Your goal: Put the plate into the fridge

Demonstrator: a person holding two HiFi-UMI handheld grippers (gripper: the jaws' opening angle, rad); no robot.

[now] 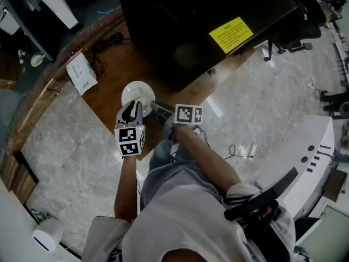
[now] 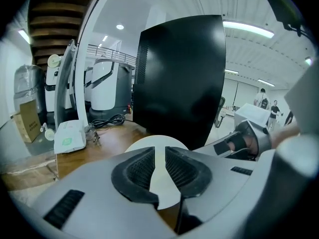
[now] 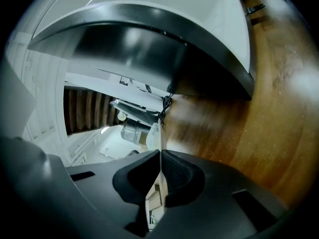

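Note:
A white plate [image 1: 136, 91] lies on the wooden counter [image 1: 106, 100], just in front of the black fridge [image 1: 207, 26], whose door looks closed. My right gripper [image 1: 154, 107] reaches in from the right and is shut on the plate's rim. In the right gripper view the plate shows as a thin white edge [image 3: 160, 133] pinched between the pads of the right gripper [image 3: 160, 158]. My left gripper [image 1: 131, 111] hovers at the plate's near edge, narrowly open. In the left gripper view the plate [image 2: 157, 142] shows through the left gripper's [image 2: 159, 156] gap, with the fridge [image 2: 179, 78] behind it.
A white packet [image 1: 82, 72] and a coiled black cable [image 1: 106, 42] lie on the counter left of the fridge. A yellow label [image 1: 231, 34] sits on the fridge top. A white machine [image 1: 305, 157] stands on the marble floor at the right.

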